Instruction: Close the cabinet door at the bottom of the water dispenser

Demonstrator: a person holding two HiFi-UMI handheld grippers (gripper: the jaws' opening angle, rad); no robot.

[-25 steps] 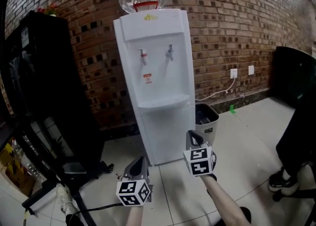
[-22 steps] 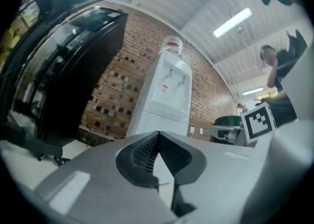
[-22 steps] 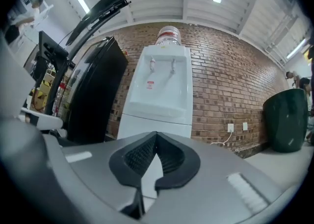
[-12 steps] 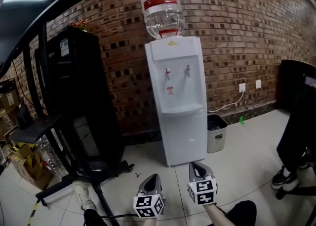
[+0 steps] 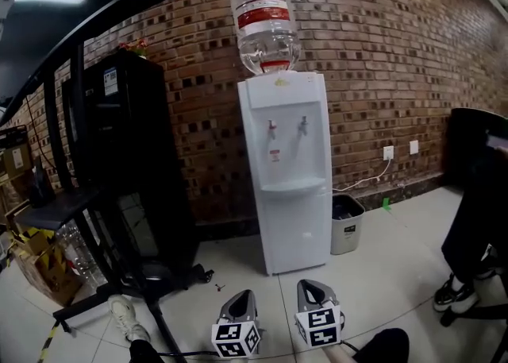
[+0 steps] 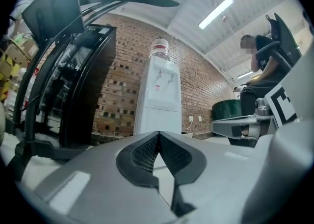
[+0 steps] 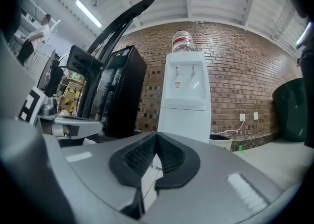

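grey left gripper and right gripper: low, level, side by side, jaws pressed together, empty. dispenser stood well ahead against brick wall, door flush; open floor lay between.

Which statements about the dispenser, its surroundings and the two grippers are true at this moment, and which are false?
1. A water bottle sits upside down on top of the white water dispenser. True.
2. The door at the bottom of the dispenser hangs wide open. False: the cabinet door lies flush with the front and looks closed.
3. The right gripper holds a cup. False: the right gripper is shut with nothing between its jaws.
4. A waste bin stands on the floor beside the dispenser, on its right in the head view. True.
5. The left gripper touches the dispenser. False: the left gripper is well short of it, shut and empty.
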